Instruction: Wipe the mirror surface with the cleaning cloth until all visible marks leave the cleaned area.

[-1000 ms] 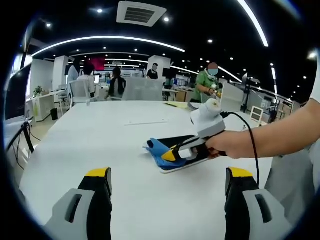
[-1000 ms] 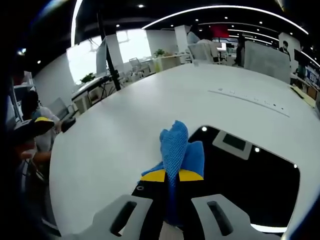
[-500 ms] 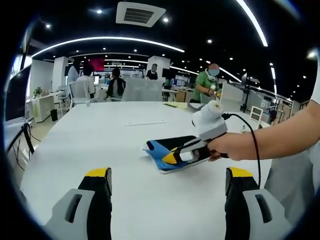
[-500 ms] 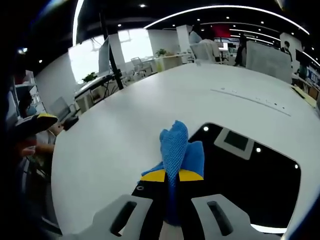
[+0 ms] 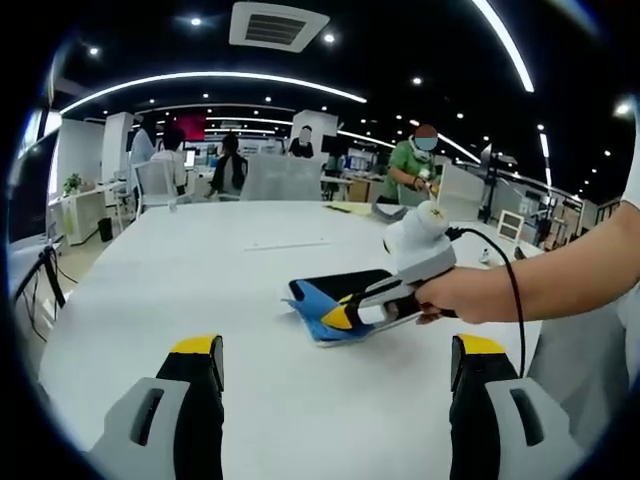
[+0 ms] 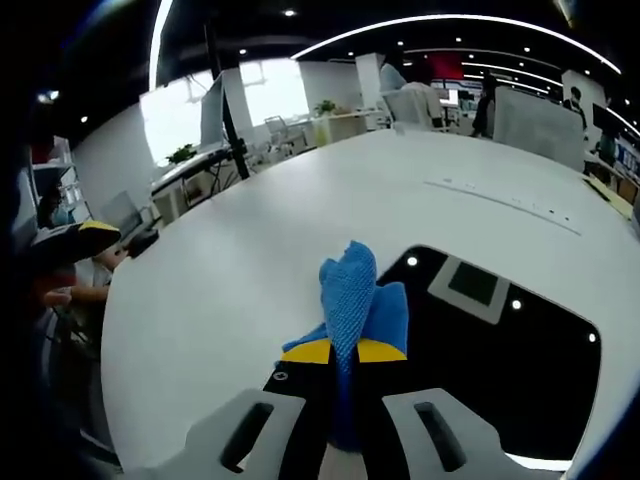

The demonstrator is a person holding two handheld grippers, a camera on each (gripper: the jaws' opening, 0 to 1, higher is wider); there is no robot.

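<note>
A: Which way does the mirror (image 6: 500, 370) lie from the right hand-held gripper (image 6: 345, 352)?

B: Straight ahead and off to the right in the right gripper view. It lies flat on the white desk (image 6: 300, 220), and the gripper sits at its near left corner with the blue cleaning cloth (image 6: 352, 295) pinched tight between the jaws, so I judge the wipe must sweep rightward across the glass.

A: And the left hand-held gripper (image 5: 335, 350)?

B: Jaws spread wide, holding nothing, well back from the mirror. The right one is far nearer.

A: How does the mirror look?

B: A dark rectangle reflecting ceiling lights and a vent. I cannot make out any marks on it.
</note>
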